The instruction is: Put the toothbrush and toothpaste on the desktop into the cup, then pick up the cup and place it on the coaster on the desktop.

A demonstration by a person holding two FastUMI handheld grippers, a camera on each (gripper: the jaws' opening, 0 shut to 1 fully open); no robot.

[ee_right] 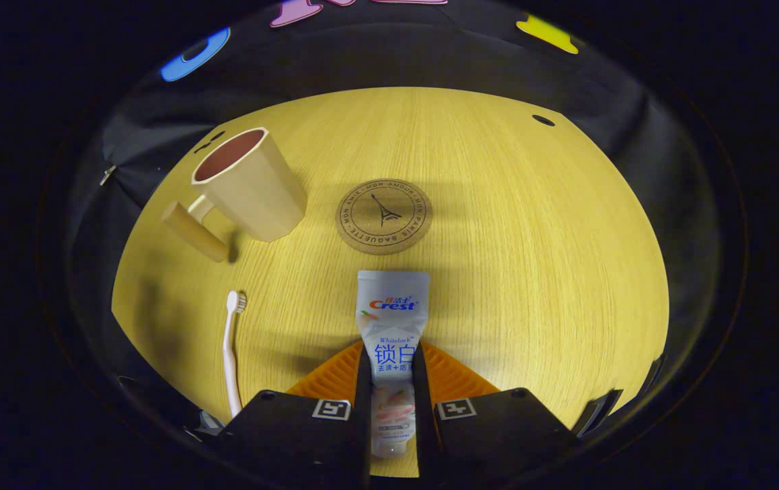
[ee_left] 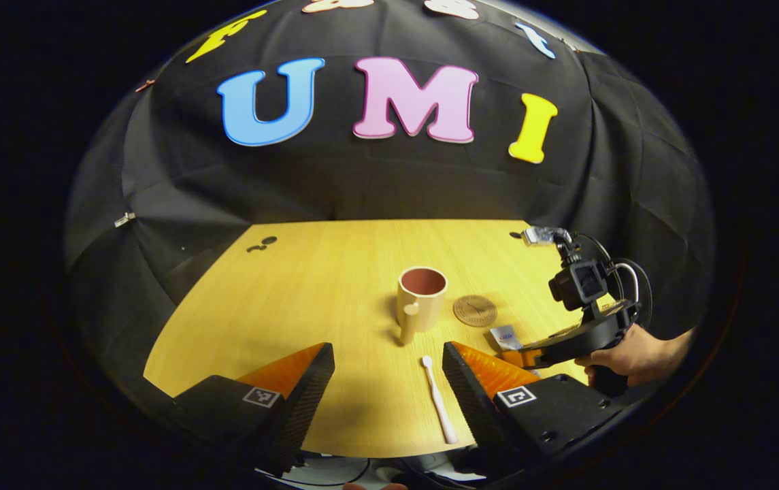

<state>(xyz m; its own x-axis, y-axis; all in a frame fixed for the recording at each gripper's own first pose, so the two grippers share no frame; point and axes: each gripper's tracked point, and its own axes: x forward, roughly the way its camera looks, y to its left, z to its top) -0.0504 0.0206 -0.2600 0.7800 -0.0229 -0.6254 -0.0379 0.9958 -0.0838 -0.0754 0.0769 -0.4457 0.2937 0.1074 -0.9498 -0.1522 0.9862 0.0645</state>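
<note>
A beige cup point(ee_left: 422, 296) with a side handle stands upright mid-table, also at upper left as the cup point(ee_right: 247, 185). To its right lies the round cork coaster point(ee_left: 475, 310), the same coaster point(ee_right: 384, 216). A white toothpaste tube point(ee_right: 392, 327) sits between the fingers of my right gripper point(ee_right: 392, 364), which is shut on its sides; I cannot tell whether it is off the table. From the left gripper view, that right gripper point(ee_left: 517, 354) is low beside the tube point(ee_left: 506, 336). The white toothbrush point(ee_left: 439, 398) lies flat just inside the right finger of my open left gripper point(ee_left: 389, 381); toothbrush point(ee_right: 230, 350).
The wooden table point(ee_left: 294, 306) ends at a near edge just under my left fingers. A hand point(ee_left: 634, 357) holds the right gripper at the table's right side. Small dark holes point(ee_left: 261, 243) mark the far left corner.
</note>
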